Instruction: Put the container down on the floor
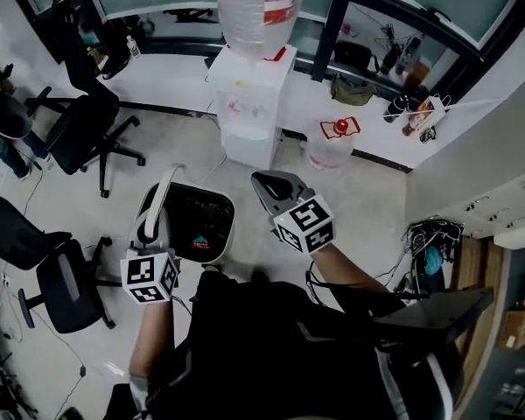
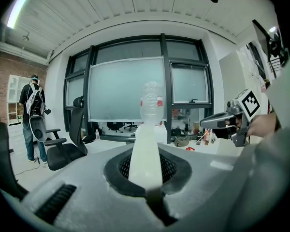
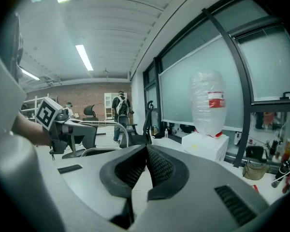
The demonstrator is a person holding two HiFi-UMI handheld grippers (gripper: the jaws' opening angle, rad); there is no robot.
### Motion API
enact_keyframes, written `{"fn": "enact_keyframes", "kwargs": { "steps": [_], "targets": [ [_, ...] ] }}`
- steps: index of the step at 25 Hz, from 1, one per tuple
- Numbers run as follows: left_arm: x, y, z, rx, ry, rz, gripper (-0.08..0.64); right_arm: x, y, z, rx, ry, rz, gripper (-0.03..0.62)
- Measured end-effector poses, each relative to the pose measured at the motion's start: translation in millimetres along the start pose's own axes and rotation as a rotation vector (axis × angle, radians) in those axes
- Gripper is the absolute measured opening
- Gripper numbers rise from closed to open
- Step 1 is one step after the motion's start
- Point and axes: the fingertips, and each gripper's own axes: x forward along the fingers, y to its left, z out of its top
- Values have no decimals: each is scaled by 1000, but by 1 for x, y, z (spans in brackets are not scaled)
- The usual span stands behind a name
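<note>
Two claws showed, one in each hand. The left claw [image 2: 146,178] was clenched on a thin, flat white handle [image 2: 146,149]. The handle was smooth plastic and ran up like a strip between the claw's black, bumpy pads [image 2: 126,167]. The right claw [image 3: 146,151] was clenched too, with its dark, net-like tips pressed together and nothing between them. Each claw was grey and hard, with a square cube [image 1: 149,276] of black-and-white marks at the back.

From the head view, the handle bent in a round arch over the container [image 1: 229,221]. The container was a rounded white tub with a dark inside and a small mark on it. It hung from the left claw, low in front of the person, and looked to be up off the pale, speckled floor [image 1: 367,208].

Past it stood a boxy white water cooler [image 1: 249,103] with a big, clear, crinkly bottle [image 1: 261,7] upside down on top. A round clear jug [image 1: 331,147] with a red cap sat on the floor beside the cooler. Black wheeled chairs [image 1: 87,129] stood off to the left. Far back, a person [image 2: 33,110] stood by the brick wall.
</note>
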Motion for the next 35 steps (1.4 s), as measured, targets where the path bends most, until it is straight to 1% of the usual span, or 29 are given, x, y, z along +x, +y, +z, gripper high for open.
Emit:
{"fn": "enact_keyframes", "kwargs": {
  "steps": [6, 12, 18, 23, 30, 35],
  "targets": [
    [39, 30, -1, -8, -3, -59, 9, 44, -9, 14, -9, 10, -36, 0],
    [76, 64, 4, 22, 3, -102, 11, 89, -16, 28, -21, 27, -47, 0],
    [108, 99, 8, 29, 4, -111, 9, 133, -24, 30, -16, 61, -45, 0],
    [135, 129, 10, 15, 15, -119, 10, 173, -32, 35, -9, 85, -53, 0],
    [163, 173, 13, 12, 22, -153, 10, 226, -29, 48, -2, 102, -62, 0],
    [180, 193, 10, 20, 24, -193, 9, 259, -27, 56, 8, 106, -79, 0]
  ]
}}
